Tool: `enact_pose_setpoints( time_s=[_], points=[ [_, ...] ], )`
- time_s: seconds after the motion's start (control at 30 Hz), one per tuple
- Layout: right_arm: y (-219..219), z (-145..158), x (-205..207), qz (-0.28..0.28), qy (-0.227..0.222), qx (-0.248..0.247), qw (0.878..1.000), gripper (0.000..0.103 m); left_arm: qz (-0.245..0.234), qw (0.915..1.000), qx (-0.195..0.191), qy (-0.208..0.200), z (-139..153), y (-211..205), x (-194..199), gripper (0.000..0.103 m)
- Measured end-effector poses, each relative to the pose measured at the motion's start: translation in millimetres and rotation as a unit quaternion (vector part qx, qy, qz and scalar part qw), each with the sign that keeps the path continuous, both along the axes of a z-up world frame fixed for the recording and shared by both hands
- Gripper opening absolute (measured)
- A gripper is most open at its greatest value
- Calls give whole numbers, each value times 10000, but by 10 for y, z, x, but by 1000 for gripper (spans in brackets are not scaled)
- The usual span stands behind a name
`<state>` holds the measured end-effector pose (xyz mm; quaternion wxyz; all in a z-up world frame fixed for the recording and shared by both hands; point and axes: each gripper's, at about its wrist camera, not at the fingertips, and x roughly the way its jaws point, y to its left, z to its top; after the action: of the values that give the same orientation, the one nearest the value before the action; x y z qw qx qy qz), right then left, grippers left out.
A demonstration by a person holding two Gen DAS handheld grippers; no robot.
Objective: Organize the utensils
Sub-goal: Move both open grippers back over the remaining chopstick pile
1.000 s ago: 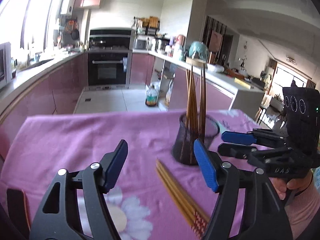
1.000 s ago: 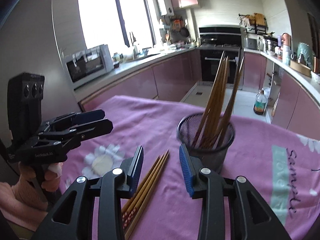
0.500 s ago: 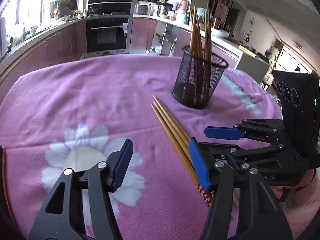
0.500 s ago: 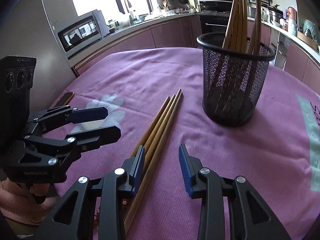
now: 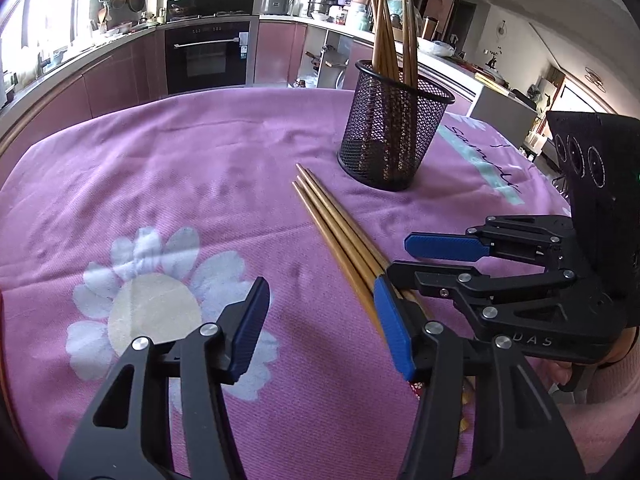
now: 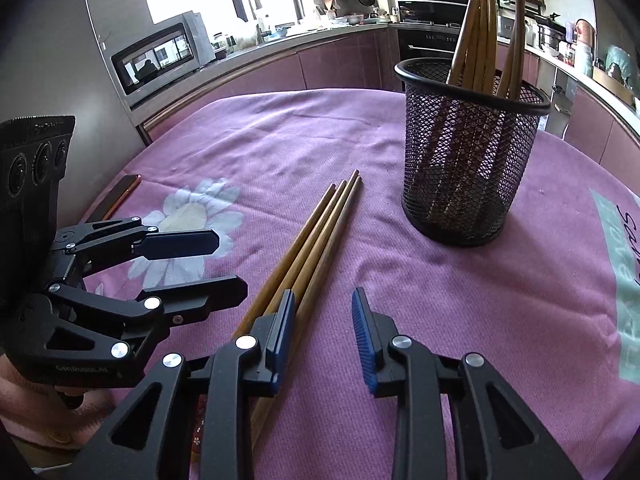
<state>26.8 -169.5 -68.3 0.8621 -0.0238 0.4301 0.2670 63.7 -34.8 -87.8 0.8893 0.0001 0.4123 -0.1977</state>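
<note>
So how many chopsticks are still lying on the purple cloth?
3. The loose chopsticks lie side by side on the cloth, left of the mesh cup. Their near ends are hidden under the right gripper.

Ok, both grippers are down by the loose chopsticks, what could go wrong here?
1. The chopsticks lie bunched together, so the open right gripper may pinch several or roll one away.
2. The left gripper sits close by; they could collide.
3. The mesh holder already bristles with chopsticks, so insertion might snag or tip it.

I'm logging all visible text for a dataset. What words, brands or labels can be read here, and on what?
"GenRobot.AI": on the left gripper body, small.
"DAS": on the right gripper body; it may be part of a longer word.
Cursive word on the tablecloth teal stripe: starts "Sam", rest unreadable.
Oven door sticker: too small.
</note>
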Motion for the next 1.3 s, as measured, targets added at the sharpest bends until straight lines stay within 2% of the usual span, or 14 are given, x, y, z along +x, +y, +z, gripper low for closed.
enact_pose_setpoints(
  time_s=[0.6,0.77,0.93,1.13,1.3],
  points=[
    [48,-12,94,-1,166,-33,9999,25,-117,9996,258,53,-100,-127,31,53],
    [40,-10,92,3,171,-28,9998,24,-131,9992,377,45,-110,-139,43,45],
    [18,0,88,-38,166,-23,9999,24,-135,9992,368,115,-106,-81,65,32],
    [106,-14,107,-38,77,-212,9997,23,-184,9989,424,122,-116,-99,106,32],
    [179,-20,153,-78,-62,-393,9992,19,-172,9988,434,119,-126,-122,156,32]
  ],
)
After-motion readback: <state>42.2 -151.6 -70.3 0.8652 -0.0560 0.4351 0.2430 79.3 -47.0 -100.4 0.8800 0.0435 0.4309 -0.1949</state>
